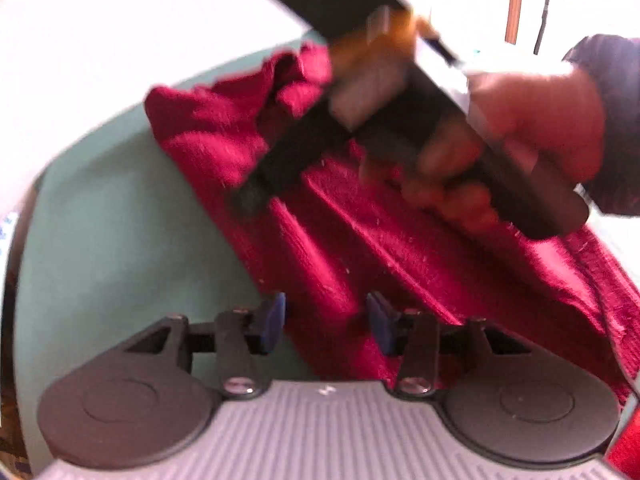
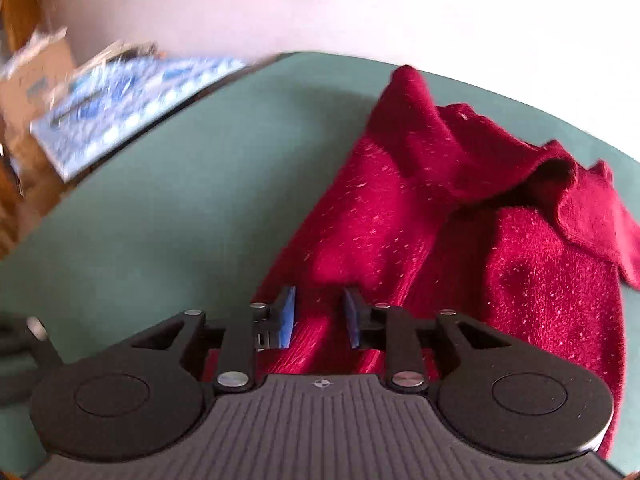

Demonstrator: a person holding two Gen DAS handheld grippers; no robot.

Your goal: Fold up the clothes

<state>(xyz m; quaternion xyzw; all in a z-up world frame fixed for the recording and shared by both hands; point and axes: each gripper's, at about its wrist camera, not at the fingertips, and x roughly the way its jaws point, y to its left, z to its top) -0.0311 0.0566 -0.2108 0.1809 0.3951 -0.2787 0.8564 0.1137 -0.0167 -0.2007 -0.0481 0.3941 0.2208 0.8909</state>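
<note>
garment: red knit sweater (image 2: 500,240) lies on the green counter (image 2: 160,220), partly spread, far end bunched and flopped over itself
left hand-held gripper (image 1: 326,322): jaws partly apart, over the near hem edge, blue pads (image 1: 274,320) not pressing cloth; nothing held
right hand-held gripper (image 2: 319,316): jaws a narrow gap apart, ribbed hem runs between the pads but no clear pinch; reads as not gripping
right hand (image 1: 532,136): seen from the left wrist view wrapped on the black tool, blurred, above the sweater's middle
step (judged): lining up both grippers on the near edge for a grab and fold
risk 1: narrow right gap could catch one layer only, so the fold drags crooked
risk 2: left pads sit at the cloth's border with the counter; closing there may miss fabric altogether
risk 3: bunched far end would likely fold in as a lump if not flattened first
risk 4: knit is soft and stretchy, a pull from one side may skew it
clutter: blue-and-white printed pack (image 2: 120,112) and cardboard box (image 2: 36,80) beyond the counter edge, well apart
writing: none readable, print on the pack too blurred; small cross mark on the right gripper body, no brand legible
</note>
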